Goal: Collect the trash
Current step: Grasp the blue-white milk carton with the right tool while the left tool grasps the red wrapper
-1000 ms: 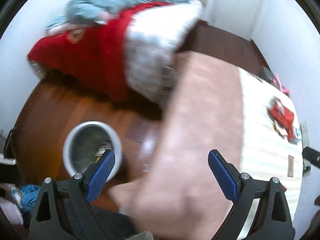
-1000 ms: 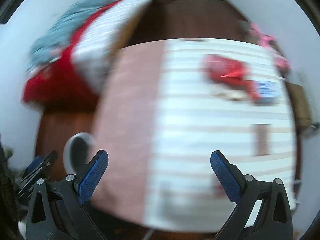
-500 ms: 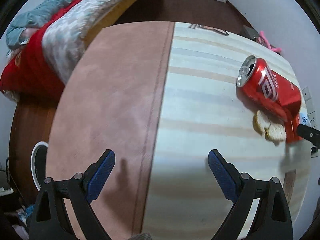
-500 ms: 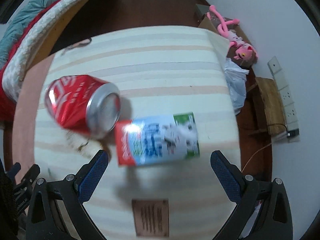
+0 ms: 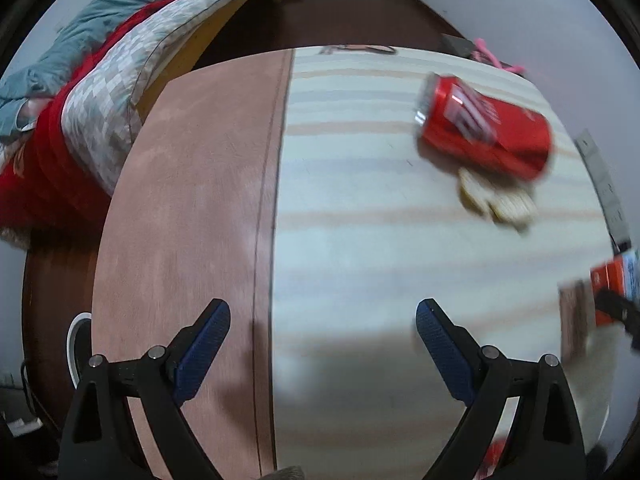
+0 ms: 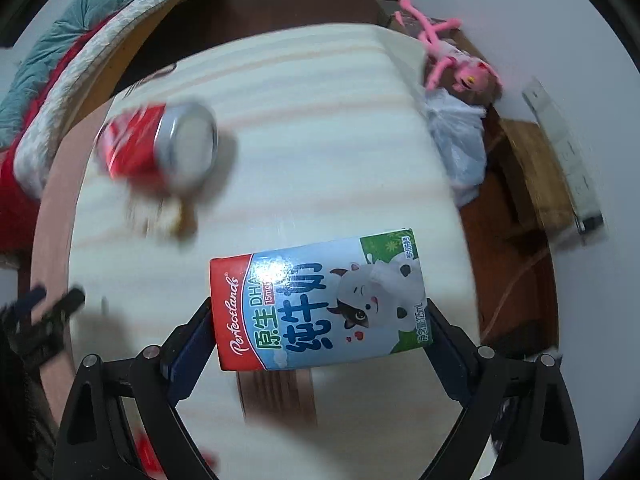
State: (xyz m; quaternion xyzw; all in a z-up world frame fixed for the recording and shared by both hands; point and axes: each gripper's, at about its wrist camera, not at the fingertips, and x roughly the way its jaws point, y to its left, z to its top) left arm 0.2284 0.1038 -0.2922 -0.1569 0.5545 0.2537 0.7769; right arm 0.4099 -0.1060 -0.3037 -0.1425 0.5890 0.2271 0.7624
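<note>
Milk carton (image 6: 320, 300) lies between the right tongs (image 6: 320, 342), just closing, pads beside its ends.

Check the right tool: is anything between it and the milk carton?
Nothing visible. The milk carton already lies between the right tool fingers, which have just been closing; whether the pads press on it I cannot tell. The red can and crumbs lie apart, further along the table.
</note>
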